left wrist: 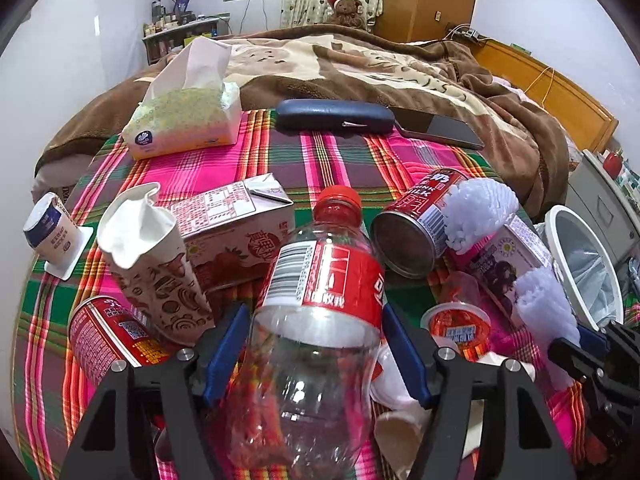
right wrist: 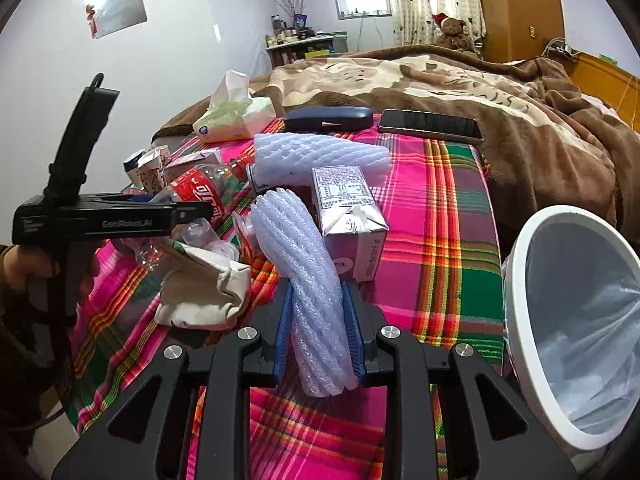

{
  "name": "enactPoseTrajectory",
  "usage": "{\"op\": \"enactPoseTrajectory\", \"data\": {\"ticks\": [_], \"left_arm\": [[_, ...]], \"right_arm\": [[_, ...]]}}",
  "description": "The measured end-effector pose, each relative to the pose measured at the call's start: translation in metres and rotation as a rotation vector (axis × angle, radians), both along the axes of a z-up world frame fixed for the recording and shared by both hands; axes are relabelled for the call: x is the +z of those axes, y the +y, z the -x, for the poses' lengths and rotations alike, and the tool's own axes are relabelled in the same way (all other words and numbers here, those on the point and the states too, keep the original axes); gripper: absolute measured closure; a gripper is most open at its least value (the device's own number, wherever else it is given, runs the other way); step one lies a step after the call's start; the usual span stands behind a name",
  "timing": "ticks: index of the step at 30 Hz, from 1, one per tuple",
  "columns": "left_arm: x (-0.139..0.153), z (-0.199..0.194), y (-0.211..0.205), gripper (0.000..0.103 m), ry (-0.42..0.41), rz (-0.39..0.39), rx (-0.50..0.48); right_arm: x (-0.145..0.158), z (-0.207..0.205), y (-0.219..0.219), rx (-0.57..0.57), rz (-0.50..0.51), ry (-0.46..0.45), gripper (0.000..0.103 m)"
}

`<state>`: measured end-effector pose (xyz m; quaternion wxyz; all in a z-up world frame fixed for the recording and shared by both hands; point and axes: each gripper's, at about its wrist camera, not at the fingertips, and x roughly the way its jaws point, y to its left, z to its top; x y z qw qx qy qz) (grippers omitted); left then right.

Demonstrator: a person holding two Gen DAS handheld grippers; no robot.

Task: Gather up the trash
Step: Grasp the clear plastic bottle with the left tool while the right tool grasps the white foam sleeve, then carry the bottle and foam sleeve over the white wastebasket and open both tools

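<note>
My left gripper (left wrist: 314, 344) is shut on a clear plastic bottle (left wrist: 320, 288) with a red label and red cap, held above the plaid cloth. My right gripper (right wrist: 318, 328) is shut on a white foam net sleeve (right wrist: 304, 264); it also shows in the left wrist view (left wrist: 544, 312). Trash lies around: a crushed paper cup (left wrist: 148, 256), a strawberry milk carton (left wrist: 236, 228), two red cans (left wrist: 416, 220) (left wrist: 108, 332), a second foam net (right wrist: 320, 156), a purple carton (right wrist: 352, 216), a jelly cup (left wrist: 456, 324). The white bin (right wrist: 576, 320) with a plastic liner stands at the right.
A tissue pack (left wrist: 188, 120), a dark glasses case (left wrist: 336, 116) and a phone (right wrist: 430, 126) lie at the cloth's far edge. A yogurt cup (left wrist: 52, 232) sits at the left. A brown blanket (right wrist: 480, 88) covers the bed behind.
</note>
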<state>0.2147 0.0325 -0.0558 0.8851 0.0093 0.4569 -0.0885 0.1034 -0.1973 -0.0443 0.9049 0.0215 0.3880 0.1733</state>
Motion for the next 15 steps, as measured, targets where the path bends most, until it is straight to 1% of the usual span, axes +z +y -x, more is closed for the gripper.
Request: {"op": "enactPoseTrajectory", "data": {"ticks": [3,9,11,15], "left_arm": [[-0.003,-0.004,-0.006,0.037,0.017,-0.019,-0.006],[-0.002,-0.002,-0.006,0.038,0.02,0.002,0.013],[-0.001,0.001,-0.005,0.038,0.014,0.007,0.017],[0.01,0.01,-0.004,0.038,-0.024,0.018,0.031]], "right_arm": [[0.0,0.001,-0.002,-0.006,-0.012,-0.002,0.077],[0.002,0.002,-0.005,-0.018,-0.04,-0.004,0.078],[0.003,0.003,-0.005,-0.019,-0.044,-0.007,0.078],[0.005,0.006,-0.008,-0.025,-0.056,-0.014,0.078]]}}
